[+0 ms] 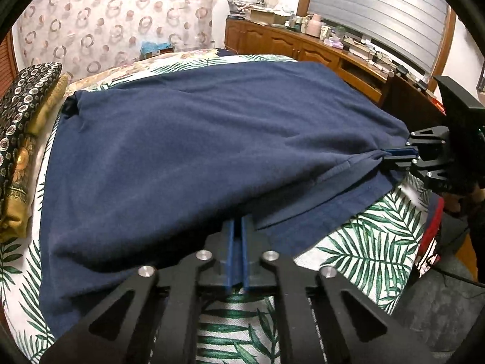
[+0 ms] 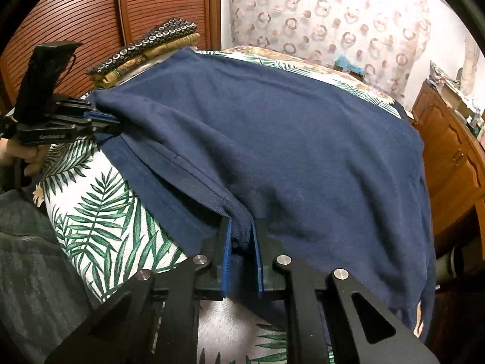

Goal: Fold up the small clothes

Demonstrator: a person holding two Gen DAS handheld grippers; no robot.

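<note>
A navy blue garment (image 1: 197,139) (image 2: 288,127) lies spread over a bed with a palm-leaf cover (image 1: 369,242) (image 2: 100,206). My left gripper (image 1: 238,220) (image 2: 116,125) is shut on the garment's near hem, its blue pads pressed together with cloth between them. My right gripper (image 2: 241,224) (image 1: 384,155) pinches a bunched fold of the same hem further along the edge. The cloth between the two grippers is lifted slightly off the cover. The strip of hem below it lies flat.
A stack of folded patterned cloths (image 1: 21,127) (image 2: 151,48) sits on the bed beyond the garment. A cluttered wooden cabinet (image 1: 288,45) (image 2: 448,151) runs along one side. A louvred wardrobe door (image 2: 75,9) stands behind, and a person's hand (image 2: 21,154) holds the left gripper.
</note>
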